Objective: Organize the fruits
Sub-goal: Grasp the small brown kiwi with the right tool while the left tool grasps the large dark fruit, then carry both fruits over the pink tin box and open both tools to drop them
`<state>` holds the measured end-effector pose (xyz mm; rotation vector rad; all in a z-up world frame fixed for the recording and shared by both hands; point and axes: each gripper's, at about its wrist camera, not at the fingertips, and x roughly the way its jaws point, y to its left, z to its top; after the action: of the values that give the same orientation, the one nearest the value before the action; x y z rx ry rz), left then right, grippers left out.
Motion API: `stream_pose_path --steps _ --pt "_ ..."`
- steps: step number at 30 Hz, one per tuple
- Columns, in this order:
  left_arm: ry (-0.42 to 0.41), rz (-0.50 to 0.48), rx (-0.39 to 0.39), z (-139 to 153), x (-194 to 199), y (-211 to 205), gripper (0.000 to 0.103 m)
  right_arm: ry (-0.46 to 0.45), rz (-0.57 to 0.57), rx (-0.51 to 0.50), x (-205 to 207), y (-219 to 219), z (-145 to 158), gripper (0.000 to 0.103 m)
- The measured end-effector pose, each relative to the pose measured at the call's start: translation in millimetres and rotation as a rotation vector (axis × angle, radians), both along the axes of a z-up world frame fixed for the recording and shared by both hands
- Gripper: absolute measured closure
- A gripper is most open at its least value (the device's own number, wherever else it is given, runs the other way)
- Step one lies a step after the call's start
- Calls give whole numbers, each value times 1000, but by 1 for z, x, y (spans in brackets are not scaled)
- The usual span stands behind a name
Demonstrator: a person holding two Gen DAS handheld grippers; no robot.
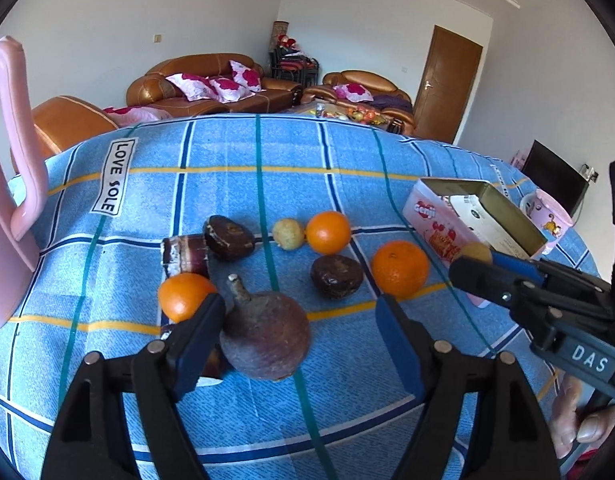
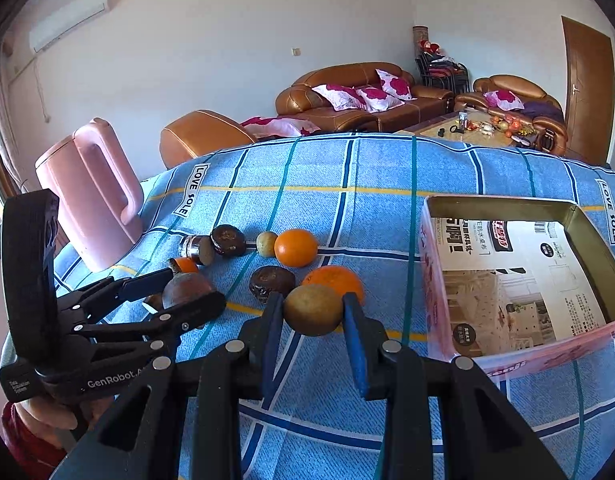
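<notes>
My left gripper (image 1: 299,312) is open around a purple-brown mangosteen (image 1: 265,334) lying on the blue checked cloth; its left finger touches the fruit, the right one stands apart. My right gripper (image 2: 313,308) is shut on a small tan round fruit (image 2: 313,309), held above the cloth next to the open pink tin box (image 2: 431,280). Three oranges (image 1: 399,268) (image 1: 328,232) (image 1: 184,296), two dark brown fruits (image 1: 336,276) (image 1: 227,237), a small yellow fruit (image 1: 288,233) and a cut purple cane piece (image 1: 185,258) lie on the cloth.
A pink kettle (image 2: 87,208) stands at the table's left. The tin box holds printed paper (image 2: 507,276). A pink mug (image 1: 547,216) stands behind the box. Sofas and a coffee table lie beyond the far edge.
</notes>
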<state>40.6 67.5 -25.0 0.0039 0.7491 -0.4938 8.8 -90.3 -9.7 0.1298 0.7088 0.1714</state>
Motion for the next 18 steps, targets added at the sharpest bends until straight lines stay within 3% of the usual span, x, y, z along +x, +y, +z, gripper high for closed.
stream_pose_path --steps 3,5,10,12,14,18 --pt "13 -11 -40 2 2 5 24 -1 -4 8 -1 -3 0 71" --pt "43 55 8 -5 11 6 26 2 -7 13 -1 -5 0 71" --pt "51 61 52 -7 17 -5 26 -5 -5 17 -2 -6 2 71" --pt "54 62 79 -9 18 -9 30 -8 -5 16 -3 -6 3 71" --pt "57 59 115 -11 17 -13 45 -8 -5 17 -3 -7 3 71" --pt "50 33 190 -16 5 -21 49 -15 -12 22 -4 -11 6 71"
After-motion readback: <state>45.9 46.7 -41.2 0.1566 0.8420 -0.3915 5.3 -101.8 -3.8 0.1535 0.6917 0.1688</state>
